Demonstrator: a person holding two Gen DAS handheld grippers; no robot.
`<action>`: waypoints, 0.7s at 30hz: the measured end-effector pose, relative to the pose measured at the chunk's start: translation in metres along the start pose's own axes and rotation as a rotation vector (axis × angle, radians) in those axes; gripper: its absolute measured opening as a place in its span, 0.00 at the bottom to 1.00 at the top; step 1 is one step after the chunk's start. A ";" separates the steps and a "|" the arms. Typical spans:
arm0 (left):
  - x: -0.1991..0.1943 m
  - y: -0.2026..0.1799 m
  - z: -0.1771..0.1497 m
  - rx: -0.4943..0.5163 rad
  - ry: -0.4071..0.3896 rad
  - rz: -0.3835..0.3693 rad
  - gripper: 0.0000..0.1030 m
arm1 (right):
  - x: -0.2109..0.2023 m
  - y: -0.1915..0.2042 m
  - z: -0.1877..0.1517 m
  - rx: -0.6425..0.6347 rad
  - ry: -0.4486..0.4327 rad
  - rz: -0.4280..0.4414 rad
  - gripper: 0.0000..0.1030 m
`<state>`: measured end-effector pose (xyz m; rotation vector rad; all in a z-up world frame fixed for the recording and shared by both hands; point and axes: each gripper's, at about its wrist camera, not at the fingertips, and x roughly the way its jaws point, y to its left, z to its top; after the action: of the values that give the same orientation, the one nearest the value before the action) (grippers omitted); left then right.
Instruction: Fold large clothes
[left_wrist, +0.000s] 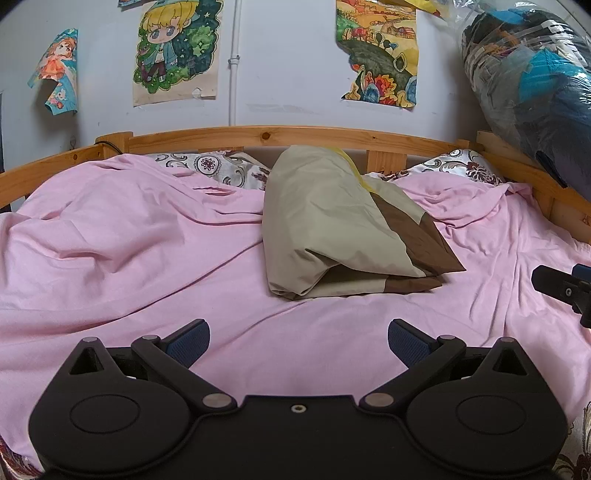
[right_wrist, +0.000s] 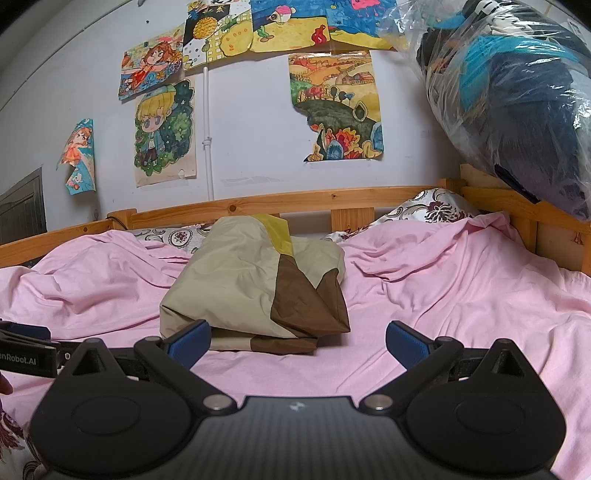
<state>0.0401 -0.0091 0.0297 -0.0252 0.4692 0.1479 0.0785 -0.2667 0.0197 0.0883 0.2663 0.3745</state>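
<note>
A folded beige and brown cloth (left_wrist: 332, 225) with a yellow strip lies in a thick bundle on the pink bedsheet (left_wrist: 129, 240), near the middle of the bed. It also shows in the right wrist view (right_wrist: 251, 284). My left gripper (left_wrist: 298, 341) is open and empty, above the sheet just in front of the bundle. My right gripper (right_wrist: 298, 341) is open and empty, also in front of the bundle; its left blue pad (right_wrist: 190, 341) overlaps the bundle's near edge in view. The right gripper shows at the left wrist view's right edge (left_wrist: 565, 288).
A wooden bed rail (left_wrist: 277, 134) runs along the far side, with patterned pillows (left_wrist: 221, 170) against it. A plastic bag of dark clothes (left_wrist: 532, 81) hangs at the right above the rail. Posters (left_wrist: 177, 51) cover the wall. The left gripper's body (right_wrist: 26, 354) shows at left.
</note>
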 end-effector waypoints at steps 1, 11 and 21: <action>0.000 0.000 0.000 0.000 0.000 0.000 0.99 | 0.000 0.000 0.000 0.000 0.000 0.000 1.00; 0.000 0.001 0.000 -0.001 0.002 -0.002 0.99 | 0.000 0.000 0.000 0.001 0.000 0.001 1.00; 0.001 -0.008 -0.003 0.058 0.042 0.093 0.99 | 0.000 -0.001 0.000 0.001 0.000 0.001 1.00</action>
<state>0.0413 -0.0173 0.0266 0.0502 0.5165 0.2250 0.0785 -0.2672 0.0198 0.0895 0.2669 0.3749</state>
